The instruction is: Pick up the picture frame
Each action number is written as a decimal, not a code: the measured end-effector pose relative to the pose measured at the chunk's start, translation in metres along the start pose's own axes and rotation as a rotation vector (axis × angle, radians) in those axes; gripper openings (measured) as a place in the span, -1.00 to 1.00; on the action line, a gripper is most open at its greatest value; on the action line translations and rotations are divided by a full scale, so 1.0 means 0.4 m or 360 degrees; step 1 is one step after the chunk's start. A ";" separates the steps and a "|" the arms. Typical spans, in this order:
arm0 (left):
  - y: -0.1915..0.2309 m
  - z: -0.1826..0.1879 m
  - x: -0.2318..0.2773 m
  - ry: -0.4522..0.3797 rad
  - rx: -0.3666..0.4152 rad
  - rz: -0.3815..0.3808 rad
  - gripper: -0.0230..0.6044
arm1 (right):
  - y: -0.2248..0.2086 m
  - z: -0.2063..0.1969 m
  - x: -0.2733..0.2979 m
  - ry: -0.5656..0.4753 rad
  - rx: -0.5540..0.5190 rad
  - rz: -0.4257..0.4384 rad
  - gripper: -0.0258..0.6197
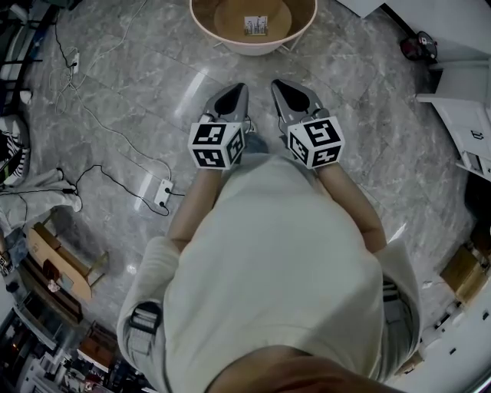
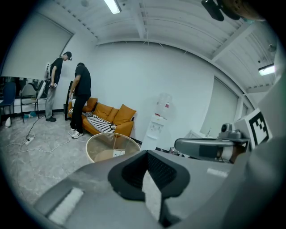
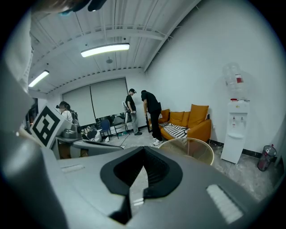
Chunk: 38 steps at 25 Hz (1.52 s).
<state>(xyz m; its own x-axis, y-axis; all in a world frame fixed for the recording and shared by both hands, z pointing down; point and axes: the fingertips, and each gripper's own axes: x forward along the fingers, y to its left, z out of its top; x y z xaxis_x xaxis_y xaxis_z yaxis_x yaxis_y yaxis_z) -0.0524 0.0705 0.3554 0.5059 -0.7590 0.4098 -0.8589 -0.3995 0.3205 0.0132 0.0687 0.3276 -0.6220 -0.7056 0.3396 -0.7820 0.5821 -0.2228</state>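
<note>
The picture frame (image 1: 255,25) stands at the middle of the round table (image 1: 201,23). It is ahead of the left gripper (image 1: 238,92) and right gripper (image 1: 282,86) and apart from both. Both grippers are closed and empty.

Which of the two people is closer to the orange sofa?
The person all in black, right at the sofa; the person in grey trousers stands farther away.

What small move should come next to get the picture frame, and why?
Probably step forward toward the round table, since the picture frame on it lies well ahead of both grippers. The left gripper and right gripper are shut and empty; their fingers should open only once near.
</note>
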 end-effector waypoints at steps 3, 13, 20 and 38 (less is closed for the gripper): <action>0.032 0.022 0.029 0.0016 0.0014 -0.0004 -0.93 | -0.026 0.014 0.041 0.0004 0.0005 -0.0028 -0.92; 0.160 0.074 0.128 0.0067 0.0045 -0.0038 -0.93 | -0.079 0.049 0.187 0.0009 0.0045 -0.0098 -0.92; 0.238 0.062 0.195 0.0132 0.0051 -0.0031 -0.93 | -0.115 0.038 0.256 0.0051 0.0084 -0.0144 -0.92; 0.385 -0.067 0.482 0.0337 -0.0060 0.0021 -0.93 | -0.337 -0.113 0.502 0.0336 0.0082 -0.0106 -0.92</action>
<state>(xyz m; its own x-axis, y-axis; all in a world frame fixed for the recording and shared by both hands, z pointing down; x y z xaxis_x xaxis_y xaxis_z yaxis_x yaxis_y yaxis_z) -0.0851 -0.1236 0.5065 0.5033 -0.6377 0.5831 -0.8641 -0.3678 0.3437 -0.0044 -0.1333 0.4673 -0.5506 -0.6385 0.5378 -0.8256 0.5118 -0.2376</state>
